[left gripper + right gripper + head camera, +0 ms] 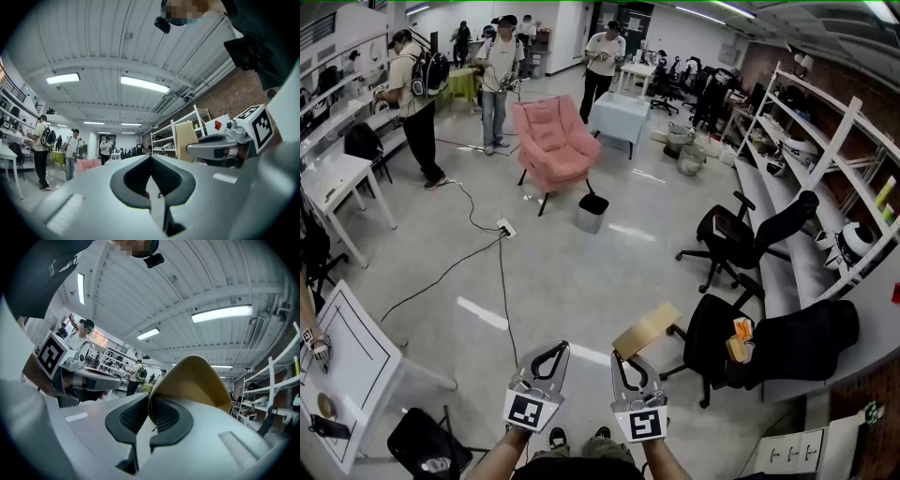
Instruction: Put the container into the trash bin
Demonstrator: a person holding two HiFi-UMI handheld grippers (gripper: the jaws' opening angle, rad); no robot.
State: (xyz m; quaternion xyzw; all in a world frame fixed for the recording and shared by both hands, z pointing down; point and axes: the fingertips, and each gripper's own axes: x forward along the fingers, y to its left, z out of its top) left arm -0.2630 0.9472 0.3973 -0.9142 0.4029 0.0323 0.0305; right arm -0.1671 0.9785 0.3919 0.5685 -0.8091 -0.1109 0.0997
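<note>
Tan container (647, 329) pinched in right claw (623, 360), long axis slanting forward-right, left claw (547, 360) closed, empty

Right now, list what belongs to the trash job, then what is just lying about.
Job: tan container, clamped in the right gripper; grey trash bin.
Lying about: pink armchair; black office chair; power strip; white shelving.

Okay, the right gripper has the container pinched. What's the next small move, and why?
Probably carry it forward toward the trash bin with the grip kept shut. The right gripper is clamped on the tan container, but the bin stands far off beside the pink armchair, so it looks too distant to drop the container in from here.
</note>
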